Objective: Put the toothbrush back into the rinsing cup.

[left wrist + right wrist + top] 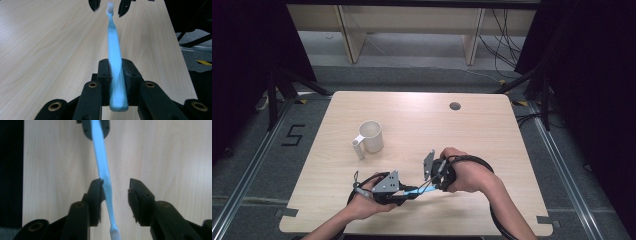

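A light blue toothbrush (413, 191) hangs just above the wooden table (477, 135) near its front edge, between my two hands. My left gripper (403, 194) is shut on the handle end; in the left gripper view its pads (126, 72) clamp the blue handle (114, 55). The white bristle head (110, 7) points away, between the right gripper's far jaws. My right gripper (428, 186) faces it from the right. In the right gripper view its jaws stand apart around the toothbrush's neck (106, 182). The neck lies against the left pad (98, 192) and apart from the other pad.
A white mug (373, 136) with a straight handle stands upright left of the table's middle. A round cable hole (455, 106) sits near the far edge. Black stands and cables flank the table on the floor.
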A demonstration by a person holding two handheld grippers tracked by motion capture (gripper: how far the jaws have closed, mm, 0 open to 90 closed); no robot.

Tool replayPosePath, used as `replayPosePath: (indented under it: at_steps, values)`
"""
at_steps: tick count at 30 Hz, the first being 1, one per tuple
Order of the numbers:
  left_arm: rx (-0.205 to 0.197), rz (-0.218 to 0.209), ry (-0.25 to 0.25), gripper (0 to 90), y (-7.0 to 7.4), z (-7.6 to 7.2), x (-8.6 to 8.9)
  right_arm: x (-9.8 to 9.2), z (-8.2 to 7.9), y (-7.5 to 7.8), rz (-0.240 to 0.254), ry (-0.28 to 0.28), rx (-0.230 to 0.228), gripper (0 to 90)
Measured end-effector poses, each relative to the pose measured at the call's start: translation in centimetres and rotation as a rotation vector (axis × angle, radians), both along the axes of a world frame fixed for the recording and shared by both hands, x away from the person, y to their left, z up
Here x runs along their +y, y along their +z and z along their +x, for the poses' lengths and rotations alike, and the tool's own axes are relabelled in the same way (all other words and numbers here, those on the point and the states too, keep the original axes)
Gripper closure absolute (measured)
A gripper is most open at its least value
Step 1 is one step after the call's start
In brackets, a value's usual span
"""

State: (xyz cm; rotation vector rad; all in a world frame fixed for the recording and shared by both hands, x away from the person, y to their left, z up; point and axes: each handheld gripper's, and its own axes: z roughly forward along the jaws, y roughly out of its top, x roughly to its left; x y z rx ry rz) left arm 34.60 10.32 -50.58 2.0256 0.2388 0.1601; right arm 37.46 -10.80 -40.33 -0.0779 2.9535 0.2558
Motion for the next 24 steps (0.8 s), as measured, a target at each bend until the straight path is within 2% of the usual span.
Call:
replayPosePath:
  at_steps: [1, 2, 3, 4, 5, 6, 7, 8, 9, 12, 13, 15, 17, 19, 20, 22, 24]
  values:
    - [0.0, 0.0, 0.0, 77.6, 0.0, 0.0, 0.0, -0.2, 0.0, 0.2, 0.021, -0.01, -0.013, 62.1]
    - [-0.001, -0.004, 0.008, 77.6, 0.0, 0.0, 0.0, -0.4, -0.3, 0.4, 0.048, -0.054, -0.022, 61.3]
    - [0.001, -0.012, 0.014, 77.6, 0.0, 0.0, 0.1, -0.4, -0.3, 0.4, 0.048, -0.054, -0.022, 61.3]
    - [-0.002, -0.015, 0.025, 77.6, 0.0, 0.1, 0.3, -0.9, -0.6, 0.9, 0.109, -0.104, -0.042, 58.9]
    - [-0.002, -0.015, 0.025, 77.6, 0.0, 0.1, 0.3, -0.9, -0.6, 0.9, 0.109, -0.104, -0.042, 58.9]
    - [-0.003, -0.023, 0.033, 77.6, 0.0, 0.1, 0.3, -1.4, -0.7, 1.2, 0.15, -0.134, -0.07, 57.1]
    - [-0.002, -0.034, 0.032, 77.6, -0.1, 0.2, 0.3, -1.4, -0.7, 1.2, 0.15, -0.134, -0.07, 57.1]
    - [-0.004, -0.03, 0.038, 77.6, 0.0, 0.3, 0.5, -1.7, -0.9, 1.4, 0.178, -0.173, -0.078, 56.7]
    - [-0.005, -0.034, 0.058, 77.7, 0.0, 0.3, 0.7, -2.4, -1.0, 1.7, 0.279, -0.195, -0.096, 56.2]
    - [-0.003, -0.046, 0.076, 77.6, 0.0, 0.5, 1.0, -3.3, -1.5, 2.0, 0.374, -0.252, -0.122, 56.2]
    - [-0.003, -0.046, 0.076, 77.6, 0.0, 0.5, 1.0, -3.3, -1.5, 2.0, 0.374, -0.252, -0.122, 56.2]
    - [-0.008, -0.065, 0.092, 77.6, 0.0, 0.7, 1.2, -4.1, -1.9, 1.8, 0.451, -0.286, -0.129, 56.5]
    - [-0.016, -0.067, 0.117, 77.6, 0.1, 0.7, 1.3, -4.5, -2.2, 1.6, 0.478, -0.313, -0.13, 56.8]
    - [-0.019, -0.067, 0.121, 77.7, 0.1, 0.8, 1.4, -4.9, -2.4, 1.3, 0.502, -0.339, -0.135, 56.8]
    - [-0.024, -0.079, 0.139, 77.7, 0.1, 0.8, 1.5, -5.1, -2.5, 1.1, 0.514, -0.354, -0.136, 56.7]
    - [-0.031, -0.095, 0.146, 77.7, 0.1, 0.9, 1.6, -5.4, -2.6, 0.8, 0.554, -0.386, -0.134, 55.6]
    - [-0.032, -0.091, 0.162, 77.7, 0.2, 0.9, 1.8, -5.8, -2.7, 0.3, 0.595, -0.428, -0.117, 54.4]
